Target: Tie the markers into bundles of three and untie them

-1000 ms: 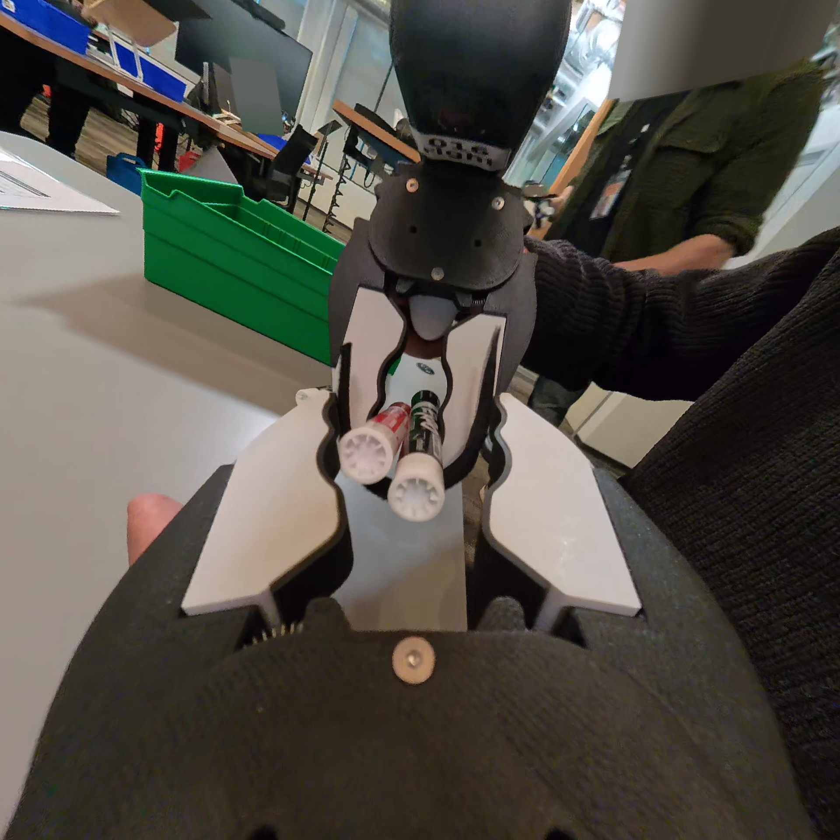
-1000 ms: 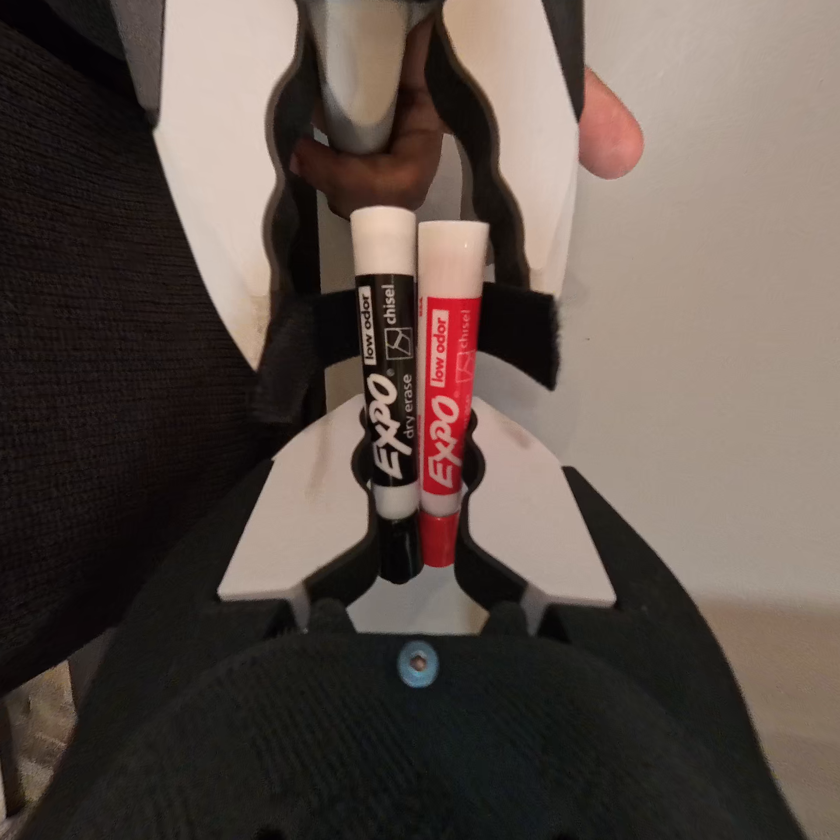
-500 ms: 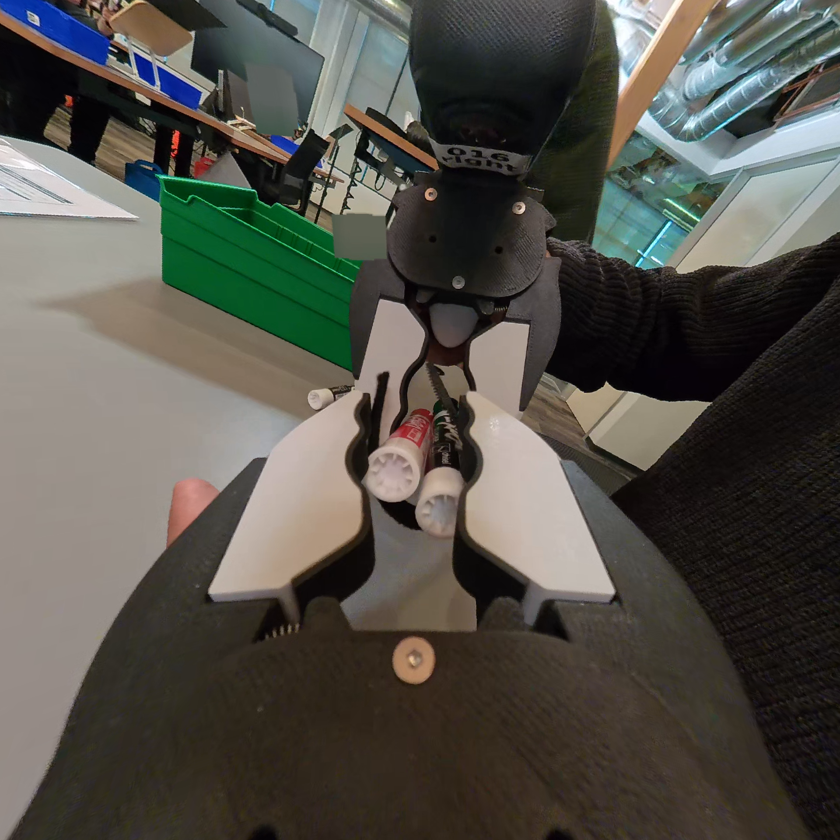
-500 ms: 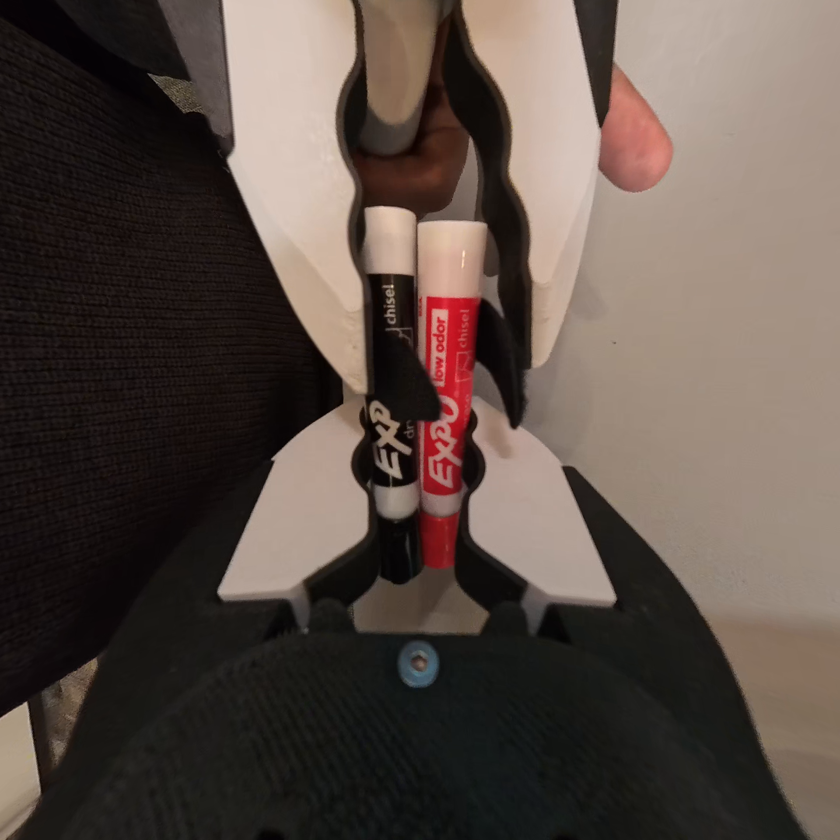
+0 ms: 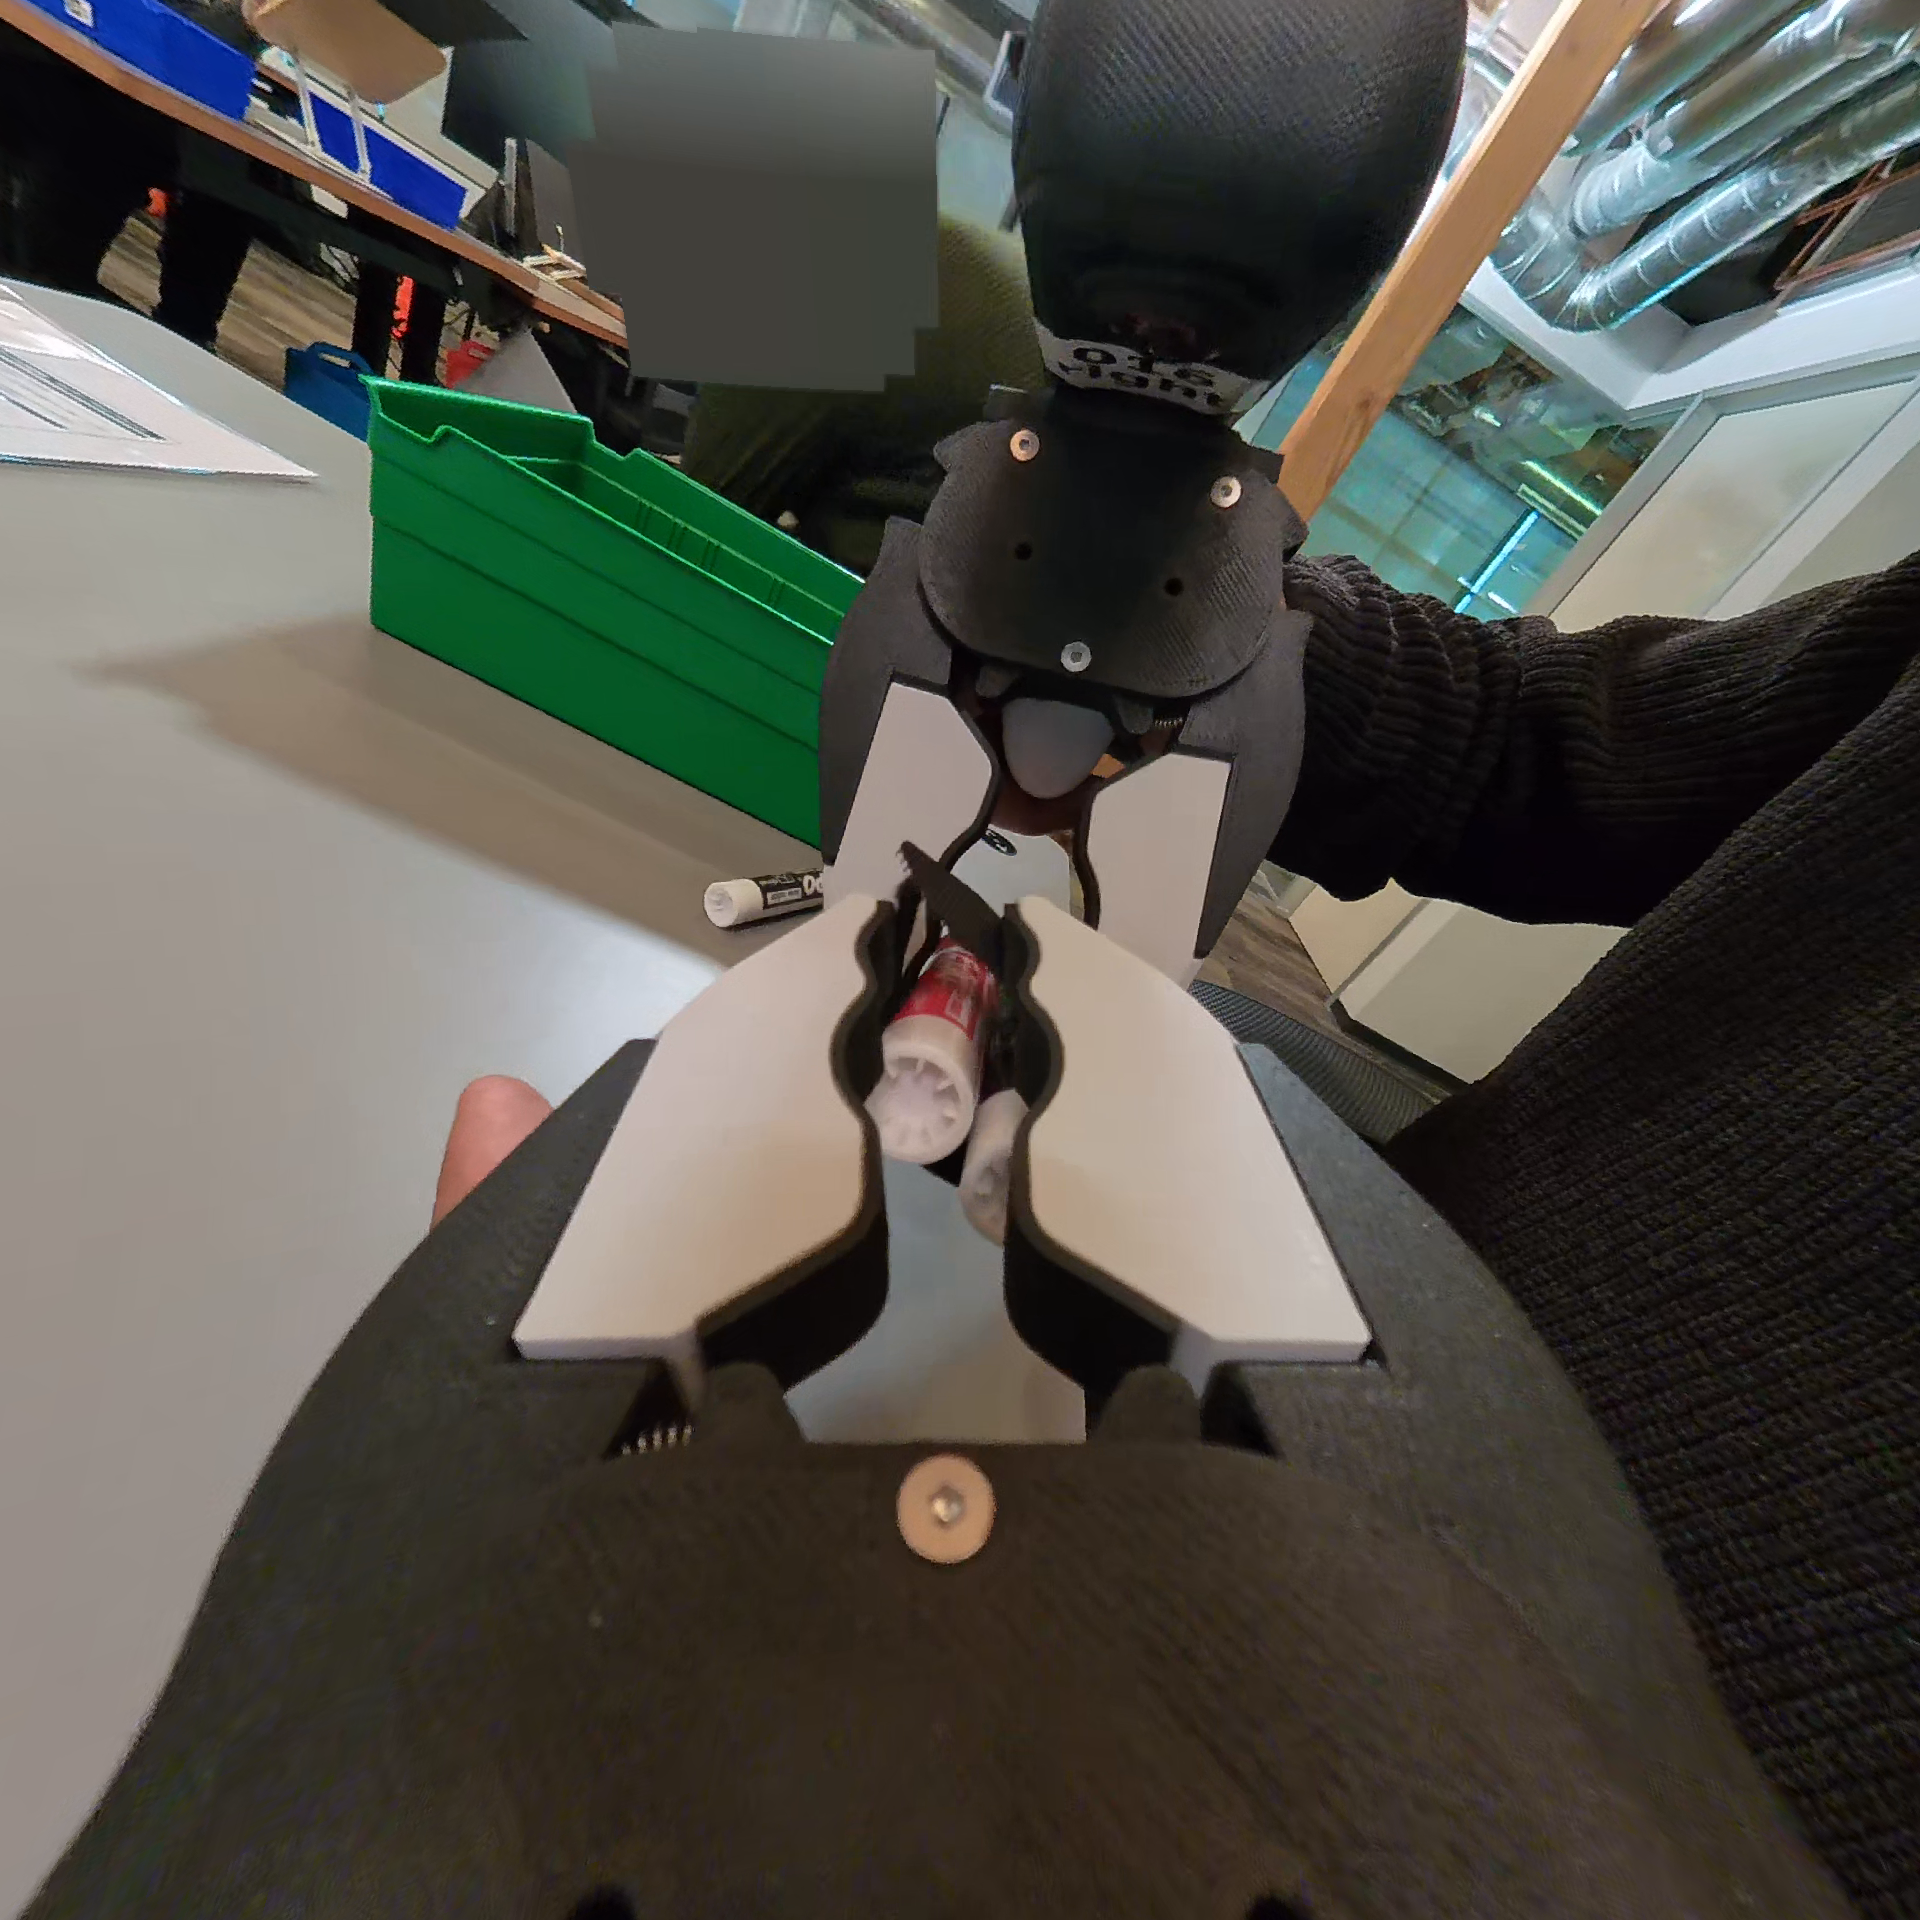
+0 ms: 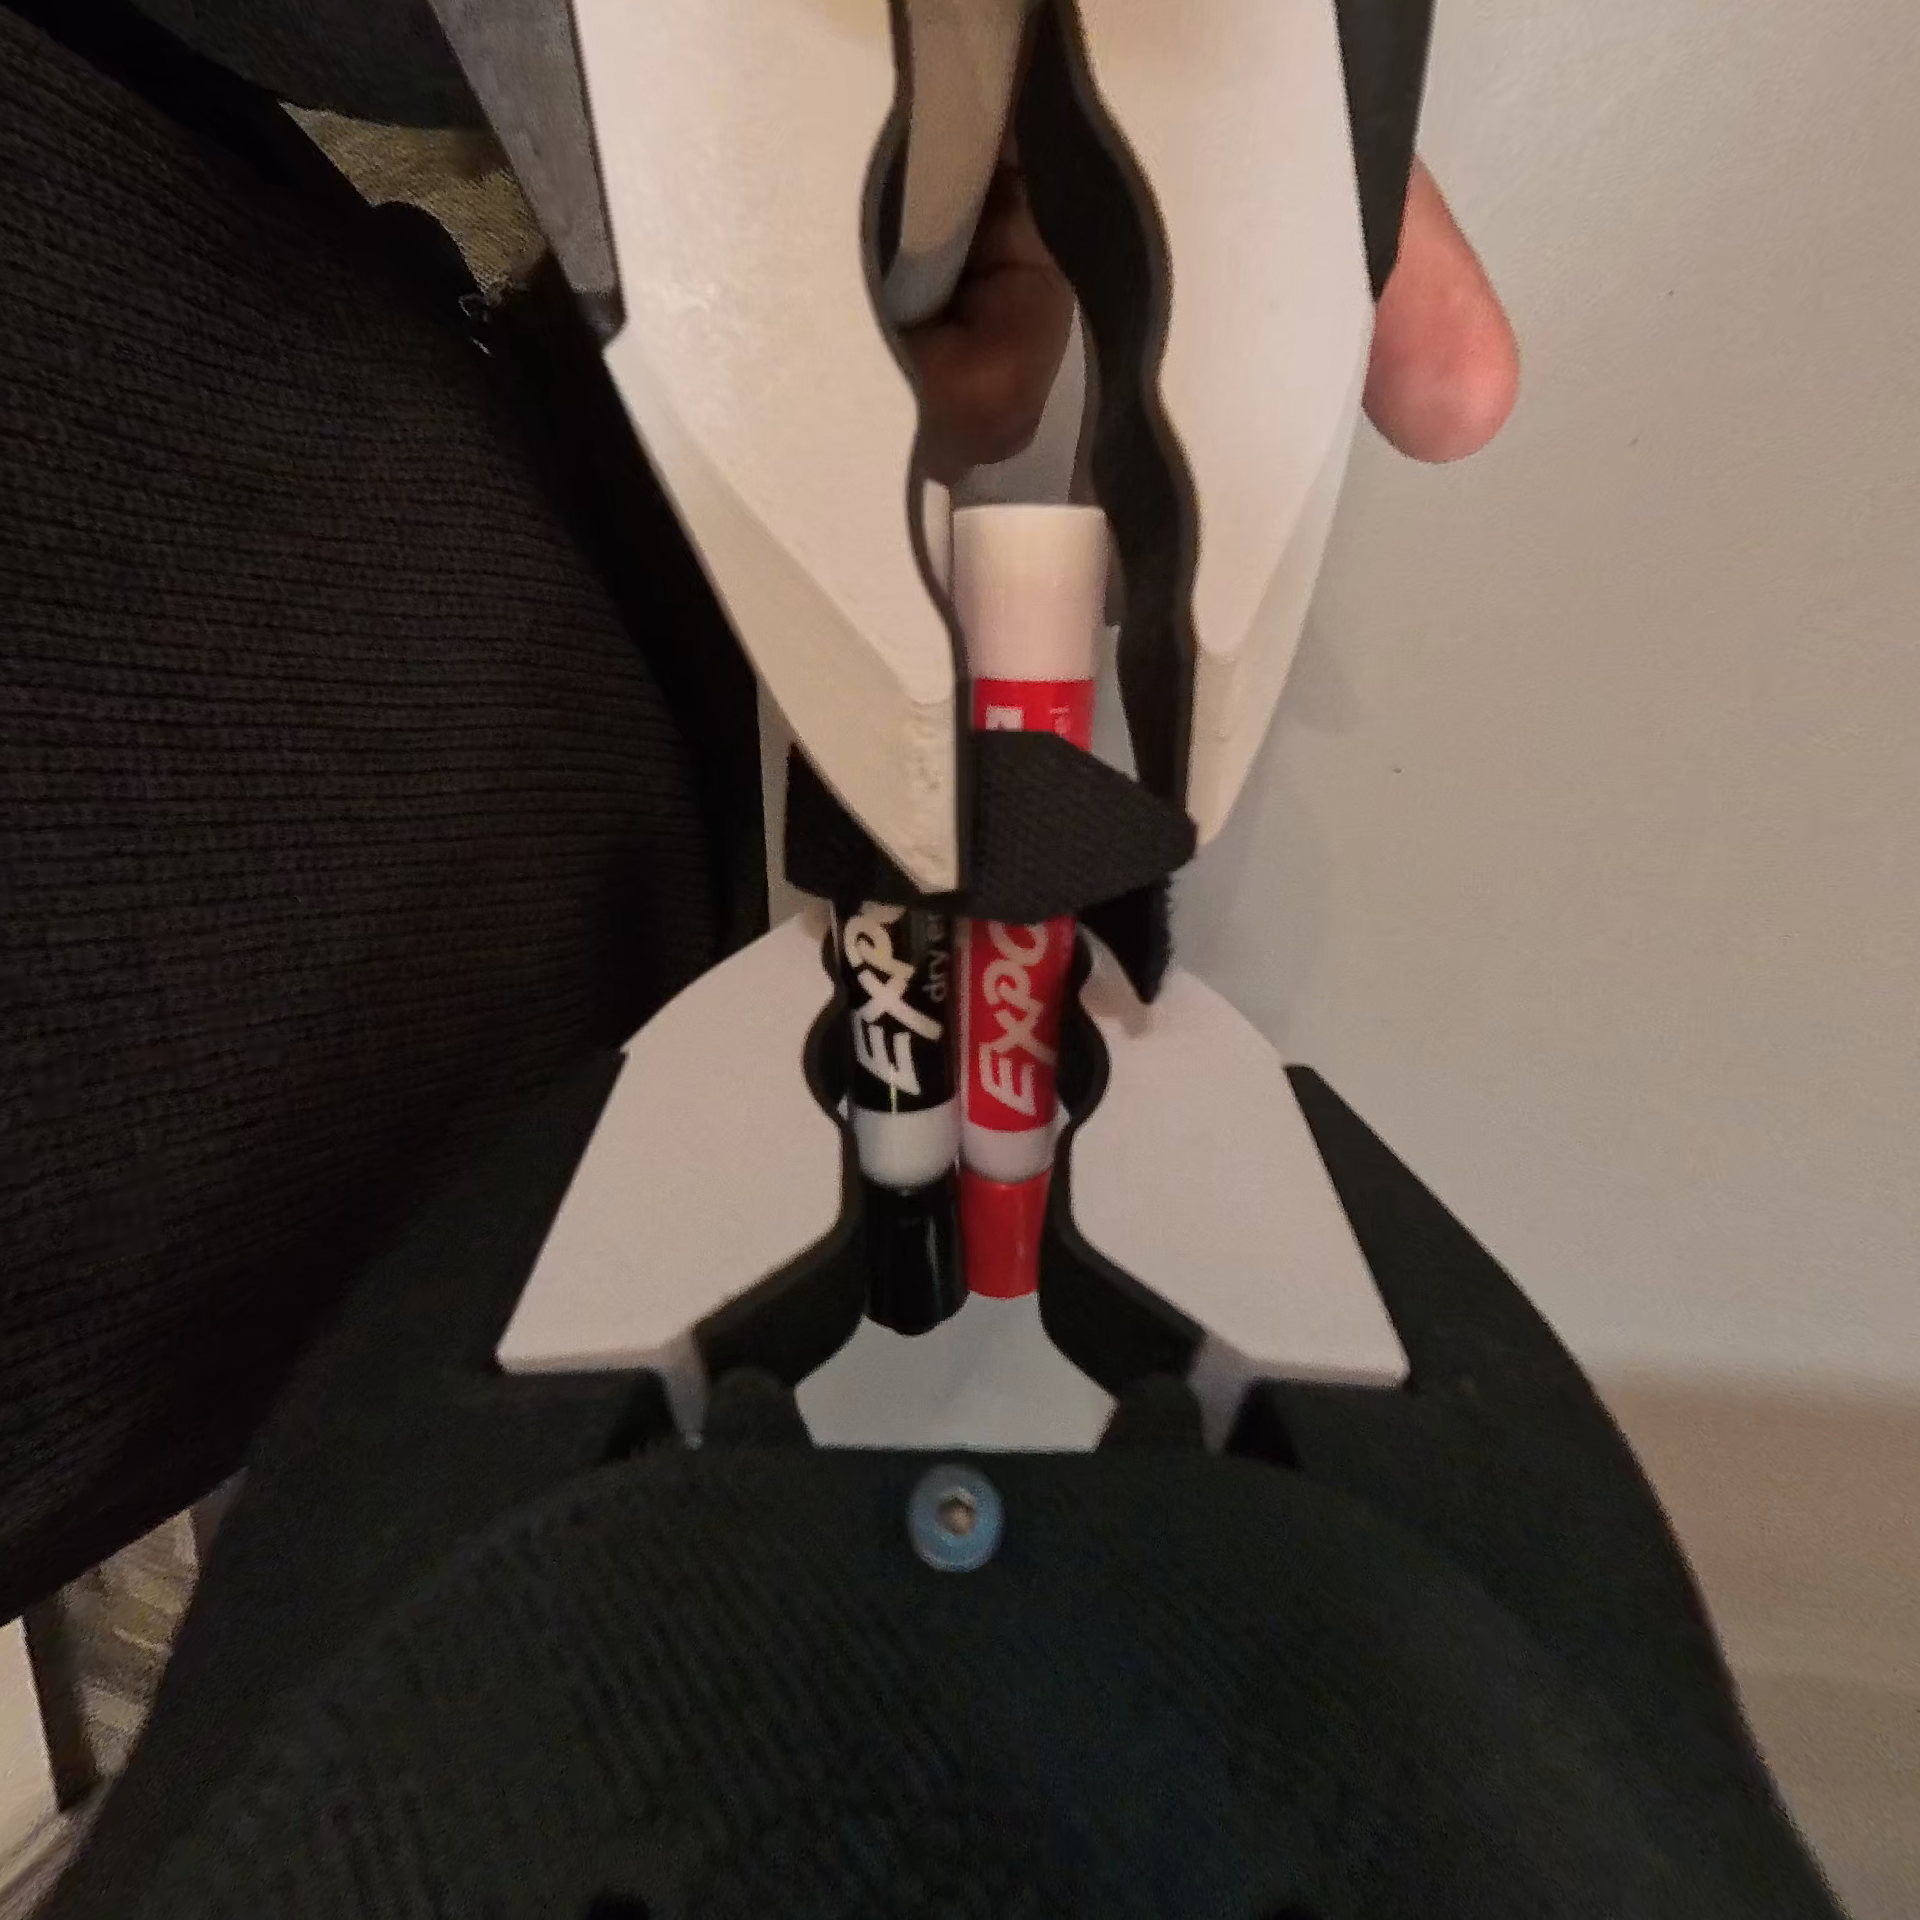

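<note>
Here, right tongs (image 6: 951,1049) clamp 2 labelled markers, red marker (image 6: 1023,831), black marker (image 6: 899,1049); left tongs (image 5: 951,997) pinch black strap (image 6: 1049,831).

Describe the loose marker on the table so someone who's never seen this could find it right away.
Start at the green bin on the grey table. Just in front of its near corner, beside the right gripper, lies the loose marker. Unlike the red marker and its neighbour clamped between the grippers, it lies flat, untouched, black-labelled with a white end.

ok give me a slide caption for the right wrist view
Right gripper shut on black marker and red marker while the left gripper pinches the black strap across them.
</note>
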